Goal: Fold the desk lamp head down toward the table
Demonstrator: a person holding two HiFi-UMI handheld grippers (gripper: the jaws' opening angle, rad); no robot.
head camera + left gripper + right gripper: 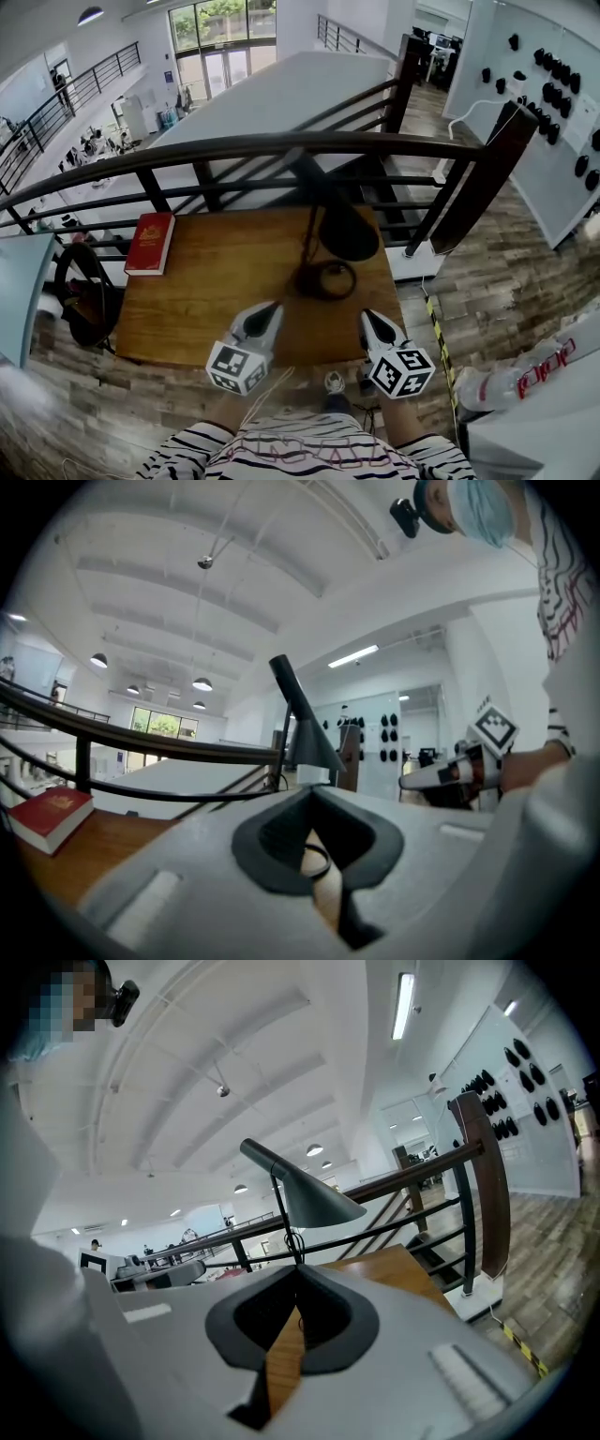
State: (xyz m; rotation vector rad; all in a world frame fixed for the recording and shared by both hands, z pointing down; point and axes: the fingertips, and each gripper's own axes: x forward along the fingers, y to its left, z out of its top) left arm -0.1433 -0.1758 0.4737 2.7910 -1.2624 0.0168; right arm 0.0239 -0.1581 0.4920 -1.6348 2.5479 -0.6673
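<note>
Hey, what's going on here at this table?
A person stands at a wooden table with the left gripper and the right gripper over its near edge. Both are shut and empty, and they point toward a black desk lamp. Nothing touches the lamp, and its head is raised, not yet folded down. A red book lies at the table's far left corner.

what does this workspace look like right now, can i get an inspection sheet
surface: wooden table, carrying a lamp and a book
job's things: desk lamp at the table's far side, head up on its stem, not yet folded down
clutter: red book at the far left corner
grippers: left gripper and right gripper over the near edge, jaws shut, nothing held, both apart from the lamp
cables: white cable on the wall at right
surroundings: dark railing behind the table; black bag on the floor at left
</note>
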